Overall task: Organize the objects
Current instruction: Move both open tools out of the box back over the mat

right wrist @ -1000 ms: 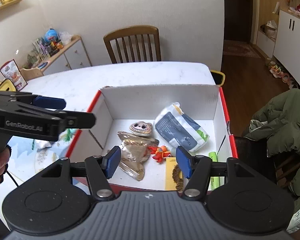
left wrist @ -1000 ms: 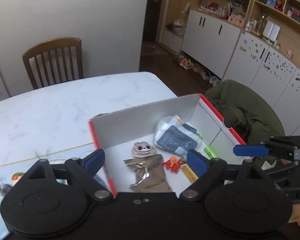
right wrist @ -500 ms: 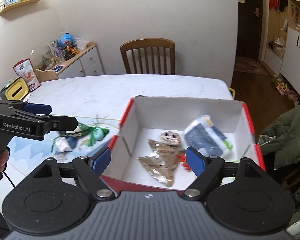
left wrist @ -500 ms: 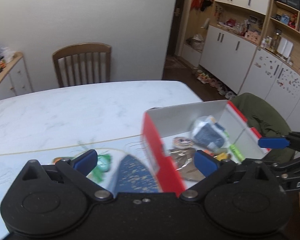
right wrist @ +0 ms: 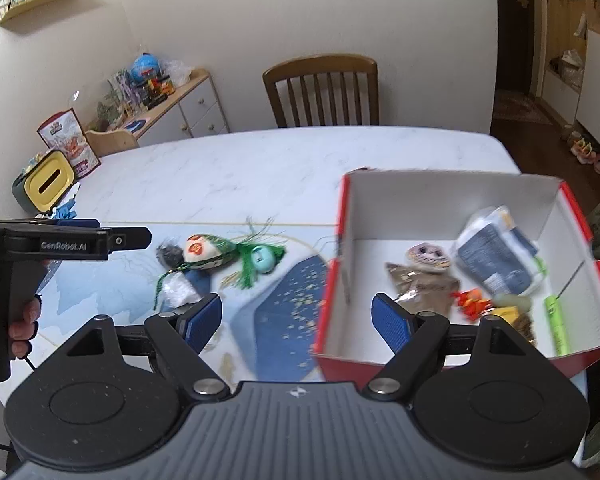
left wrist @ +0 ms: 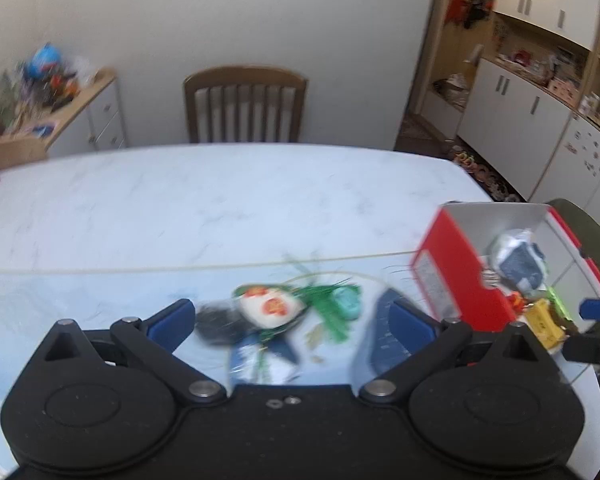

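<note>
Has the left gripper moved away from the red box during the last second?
Yes. The left gripper swung to its left: it faced the red box; now it faces the toys on the table.

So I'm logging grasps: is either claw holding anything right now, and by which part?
Nothing is held: the left claw and right claw are both open and empty.

The left gripper [left wrist: 292,320] and right gripper [right wrist: 296,318] are both hovering with jaws spread wide, gripping nothing. At 9 o'clock in the right wrist view, a hand [right wrist: 22,320] is clasping the left gripper's handle.
</note>
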The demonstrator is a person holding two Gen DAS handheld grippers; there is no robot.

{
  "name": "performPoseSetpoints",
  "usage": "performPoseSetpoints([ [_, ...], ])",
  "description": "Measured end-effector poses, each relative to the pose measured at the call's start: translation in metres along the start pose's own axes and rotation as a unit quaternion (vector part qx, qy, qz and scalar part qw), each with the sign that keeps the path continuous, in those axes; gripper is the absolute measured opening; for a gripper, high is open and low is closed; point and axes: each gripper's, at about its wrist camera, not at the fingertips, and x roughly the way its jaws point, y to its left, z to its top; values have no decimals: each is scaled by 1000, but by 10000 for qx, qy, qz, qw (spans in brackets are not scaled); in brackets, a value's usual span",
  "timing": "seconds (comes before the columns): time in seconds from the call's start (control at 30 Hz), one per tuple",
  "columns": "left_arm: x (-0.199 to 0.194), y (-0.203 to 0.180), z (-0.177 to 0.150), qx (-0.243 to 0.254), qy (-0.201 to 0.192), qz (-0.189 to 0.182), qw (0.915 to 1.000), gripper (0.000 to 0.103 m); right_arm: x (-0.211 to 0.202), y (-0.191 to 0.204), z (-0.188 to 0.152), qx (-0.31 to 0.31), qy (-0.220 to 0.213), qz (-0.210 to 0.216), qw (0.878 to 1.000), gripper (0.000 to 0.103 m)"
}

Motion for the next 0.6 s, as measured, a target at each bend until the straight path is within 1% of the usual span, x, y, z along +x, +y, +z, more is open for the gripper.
performPoseSetpoints([
  [0.07,6,17,-2,-90,46,-58,9999,103,7,12,-1,-32,57,-22,10000,82],
  [0.13,12,30,-6,19,45,-174,9998,103,14,24,-2,-86,111,-21,9999,82],
  [0.23,23,46,-14,109,121,-122,9998,103,25,40,-3,-121,189,-31,9997,82],
  [0.4,43,73,-21,-123,248,-106,9996,102,44,61,1,-167,277,-143,9994,82],
  [0.47,52,81,-23,-167,283,-65,9994,102,53,69,3,-251,302,-255,9989,82],
  [0.6,69,93,-22,-202,341,-124,9991,102,77,79,5,-380,436,-351,9977,82],
])
